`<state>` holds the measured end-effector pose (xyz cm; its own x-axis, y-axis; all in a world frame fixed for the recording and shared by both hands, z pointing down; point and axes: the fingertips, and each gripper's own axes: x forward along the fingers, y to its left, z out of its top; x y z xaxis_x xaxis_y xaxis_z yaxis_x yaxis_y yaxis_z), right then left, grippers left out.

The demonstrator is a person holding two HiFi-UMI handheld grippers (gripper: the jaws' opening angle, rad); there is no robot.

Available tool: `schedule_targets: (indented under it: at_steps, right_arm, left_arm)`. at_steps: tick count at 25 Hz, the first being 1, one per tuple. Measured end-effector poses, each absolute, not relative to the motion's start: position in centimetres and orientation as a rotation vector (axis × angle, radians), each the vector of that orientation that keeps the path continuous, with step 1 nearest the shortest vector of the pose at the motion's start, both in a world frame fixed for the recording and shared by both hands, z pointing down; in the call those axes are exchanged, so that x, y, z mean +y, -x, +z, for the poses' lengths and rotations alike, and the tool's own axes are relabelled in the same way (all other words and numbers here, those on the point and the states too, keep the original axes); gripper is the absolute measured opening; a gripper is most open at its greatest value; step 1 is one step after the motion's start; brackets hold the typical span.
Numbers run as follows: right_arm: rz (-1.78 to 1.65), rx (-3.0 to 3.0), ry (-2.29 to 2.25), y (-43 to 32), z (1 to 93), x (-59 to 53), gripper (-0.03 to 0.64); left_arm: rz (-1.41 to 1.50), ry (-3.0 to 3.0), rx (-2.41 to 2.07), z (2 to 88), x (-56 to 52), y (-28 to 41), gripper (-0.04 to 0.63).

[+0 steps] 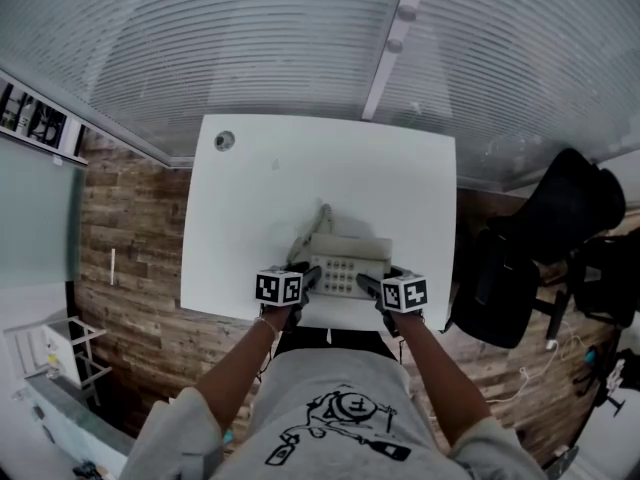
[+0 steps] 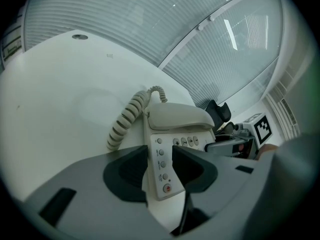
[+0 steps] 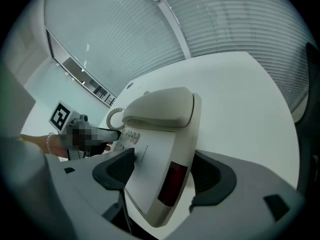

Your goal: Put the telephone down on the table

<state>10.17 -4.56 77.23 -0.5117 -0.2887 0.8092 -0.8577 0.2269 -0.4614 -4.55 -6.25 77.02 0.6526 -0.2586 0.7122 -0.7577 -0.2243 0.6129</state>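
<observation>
Showing a beige telephone (image 1: pixel 345 263) flat on a white desk (image 1: pixel 300 168), close to the near edge, with the handset (image 2: pixel 180 118) in its cradle and the coiled cord (image 2: pixel 125 121) curling away at the back left. Marked in the far left corner by a round cable hole (image 1: pixel 224 140). Backed by ribbed translucent wall panels (image 1: pixel 250 48); flanked by wood-plank floor (image 1: pixel 130 228) and, to the right, a black office chair (image 1: pixel 540 238). Gripped at the near left corner by the left claw (image 2: pixel 159 161), clenched on the keypad's edge strip. Straddled at the near right corner by the right claw (image 3: pixel 165 159), spread wide, outer pad just clear of the casing. Reached by both forearms (image 1: pixel 235 363) from the near side, claws angled steeply down, marker cubes (image 1: pixel 279 288) facing up.
</observation>
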Motion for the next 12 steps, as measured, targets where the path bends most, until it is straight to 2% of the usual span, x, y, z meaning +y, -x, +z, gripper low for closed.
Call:
schedule_targets:
  at_steps: [12]
  right_arm:
    - [1.116,-1.927,-1.150,-11.3,75.4,-5.3,0.347]
  left_arm:
    - [0.580,-1.832,-0.843,75.3,-6.1,4.4,0.155]
